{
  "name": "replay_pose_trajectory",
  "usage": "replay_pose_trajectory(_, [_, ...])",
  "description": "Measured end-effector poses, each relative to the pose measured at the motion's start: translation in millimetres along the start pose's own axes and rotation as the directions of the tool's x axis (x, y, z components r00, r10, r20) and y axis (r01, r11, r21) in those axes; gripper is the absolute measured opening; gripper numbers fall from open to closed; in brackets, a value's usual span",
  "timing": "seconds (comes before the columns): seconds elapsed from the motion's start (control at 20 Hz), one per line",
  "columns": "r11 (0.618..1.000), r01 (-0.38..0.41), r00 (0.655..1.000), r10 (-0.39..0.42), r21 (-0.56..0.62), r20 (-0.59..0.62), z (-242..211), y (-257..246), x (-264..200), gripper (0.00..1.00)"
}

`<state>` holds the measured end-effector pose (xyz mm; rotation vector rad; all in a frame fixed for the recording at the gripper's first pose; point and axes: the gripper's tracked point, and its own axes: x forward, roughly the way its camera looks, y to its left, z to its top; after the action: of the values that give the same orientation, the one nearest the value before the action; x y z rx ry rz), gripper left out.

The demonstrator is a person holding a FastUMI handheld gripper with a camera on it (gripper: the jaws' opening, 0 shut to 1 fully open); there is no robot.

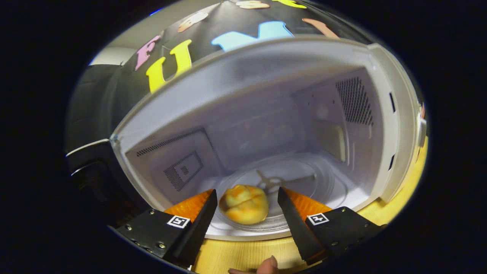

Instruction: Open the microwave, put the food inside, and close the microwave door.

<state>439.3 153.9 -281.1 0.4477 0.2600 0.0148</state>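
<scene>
Fingers (198,213) spread wide, clear gap either side of the bun (244,208), neither pad touching it. Gripper (247,201) sits at the mouth of the microwave (266,76), tips just over the front lip of the cavity. Holding nothing.

Bun lies between the fingers, on the near edge of the glass turntable (304,179). Looks released, resting on its own weight.

Further out: turntable hub (272,182) just beyond the bun, roughly mid-cavity. Vent grille on the left inner wall, bigger perforated patch upper right wall. Cavity otherwise bare, walls pale, lit from inside or from the booth, cannot tell which. The dark mass to the left of the opening is probably the door (89,152) swung open; little detail there. Wooden table (243,255) under the microwave. A fingertip (268,265) shows at the base of the gripper, the holder's hand.

Progress, as a judgement: door open done, food inside looks done. Left: back the gripper out clear of the frame, then swing the door shut. Roughly two thirds through.

Bun itself: round, golden-yellow, glossy top with a few creases or lobes, paler in the folds. Whole, not squashed, no wrapper visible. Looks soft and light, could roll if nudged on the way out.
</scene>
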Motion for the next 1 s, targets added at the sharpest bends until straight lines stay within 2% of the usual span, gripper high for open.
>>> replay_pose_trajectory(0.05, [0.999, 0.004, 1.0, -0.003, -0.032, 0.029, 13.4, -0.4, -12.2, 0.96])
replay_pose_trajectory(0.2, [0.988, -0.15, 0.988, 0.151, -0.031, 0.031, 36.5, 39.4, -68.9, 0.96])
replay_pose_trajectory(0.4, [0.943, -0.297, 0.946, 0.312, -0.148, 0.09, 69.9, 93.7, -167.7, 0.96])
replay_pose_trajectory(0.65, [0.846, -0.515, 0.848, 0.526, -0.135, 0.063, 82.0, 169.8, -278.8, 0.96])
replay_pose_trajectory(0.85, [0.765, -0.626, 0.768, 0.639, -0.149, 0.051, 81.7, 224.8, -341.9, 0.96])
replay_pose_trajectory(1.0, [0.709, -0.692, 0.715, 0.699, -0.137, 0.005, 59.1, 264.1, -369.7, 0.96])
